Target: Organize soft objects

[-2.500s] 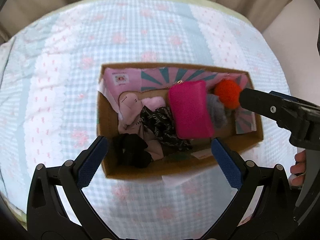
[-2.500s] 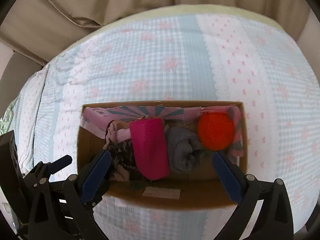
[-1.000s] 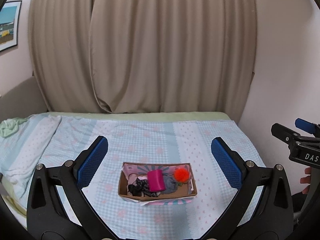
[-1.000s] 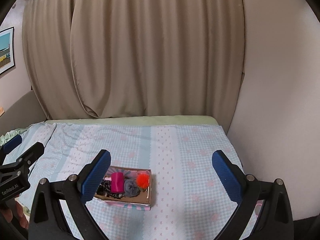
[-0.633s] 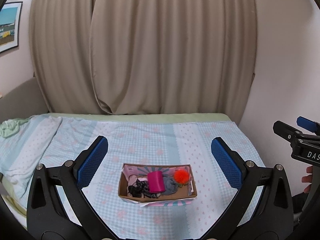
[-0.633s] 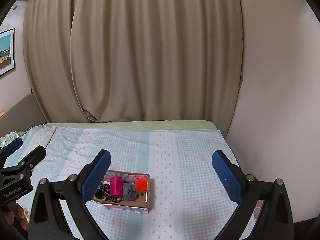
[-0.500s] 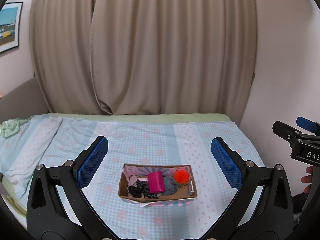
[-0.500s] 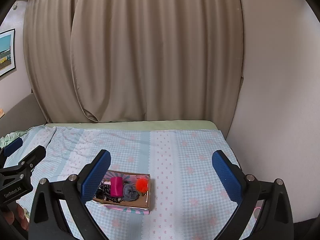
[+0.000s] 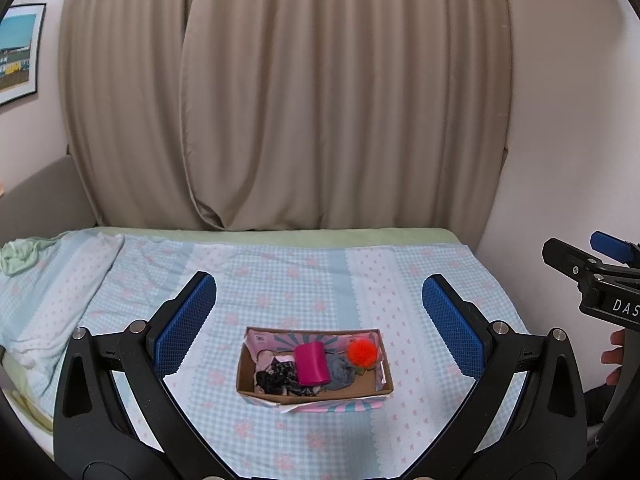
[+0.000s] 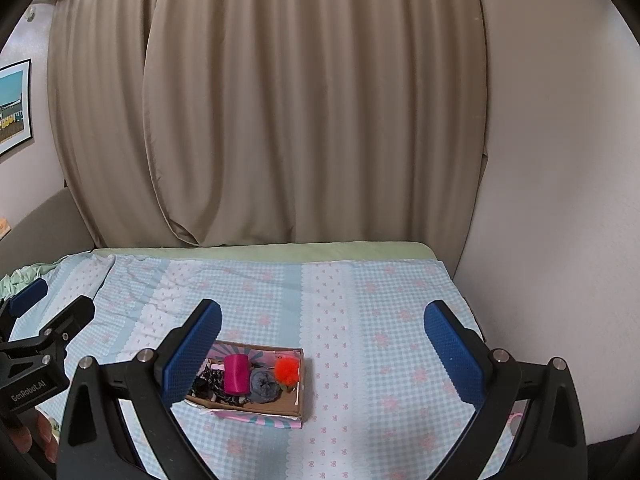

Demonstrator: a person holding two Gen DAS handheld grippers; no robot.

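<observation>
A cardboard box (image 9: 384, 387) sits on the bed (image 9: 320, 280). It holds a magenta pouch (image 9: 312, 363), an orange pom-pom (image 9: 362, 353), a grey rolled cloth (image 9: 340, 372) and black patterned fabric (image 9: 276, 376). The box (image 10: 300, 396) also shows in the right wrist view, with the pouch (image 10: 236, 374) and pom-pom (image 10: 287, 372). My left gripper (image 9: 320, 320) is open and empty, well back from and above the box. My right gripper (image 10: 320, 340) is open and empty, also far back.
Beige curtains (image 9: 280, 100) hang behind the bed. A wall (image 10: 560, 200) stands at the right. A green cloth (image 9: 18, 254) lies at the bed's far left. A framed picture (image 9: 18, 54) hangs on the left wall.
Both grippers pulled far back and up from the box between 2.5 s ago and 1 s ago. Since then they have barely moved. The box's contents are unchanged.
</observation>
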